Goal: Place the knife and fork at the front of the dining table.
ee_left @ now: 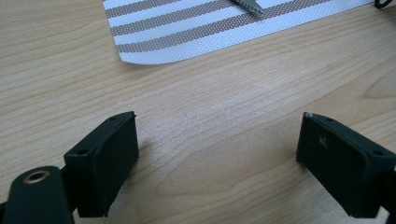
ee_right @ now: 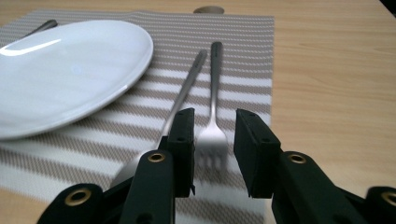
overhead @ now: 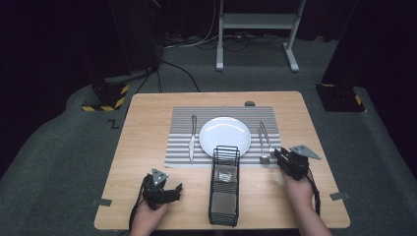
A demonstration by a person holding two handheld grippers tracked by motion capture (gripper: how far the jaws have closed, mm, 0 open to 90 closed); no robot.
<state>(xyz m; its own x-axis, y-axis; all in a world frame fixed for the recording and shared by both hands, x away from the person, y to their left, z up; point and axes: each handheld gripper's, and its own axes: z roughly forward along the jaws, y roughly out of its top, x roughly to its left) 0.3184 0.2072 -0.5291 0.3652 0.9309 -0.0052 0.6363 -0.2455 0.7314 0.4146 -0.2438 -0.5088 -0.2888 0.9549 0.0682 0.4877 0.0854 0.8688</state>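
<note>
A white plate [overhead: 225, 135] sits in the middle of a striped placemat [overhead: 182, 147], with a knife [overhead: 192, 140] to its left. A spoon [overhead: 264, 158] and a fork [overhead: 269, 143] lie to its right. In the right gripper view the fork [ee_right: 214, 135] rests flat on the placemat [ee_right: 243, 46], its tines between the jaws of my right gripper [ee_right: 215, 116]. The jaws stand slightly apart and do not press on it. The spoon [ee_right: 184, 88] runs beside the left jaw. My left gripper [ee_left: 219, 121] is wide open over bare wood, low at the table's front left [overhead: 178, 189].
A black wire rack [overhead: 224, 187] stands upright at the table's front centre, between my two hands. A small dark object [overhead: 250, 103] lies at the table's far edge. The plate [ee_right: 60, 70] lies close to the left of my right gripper. The knife tip [ee_left: 250, 3] is at the placemat corner [ee_left: 187, 32].
</note>
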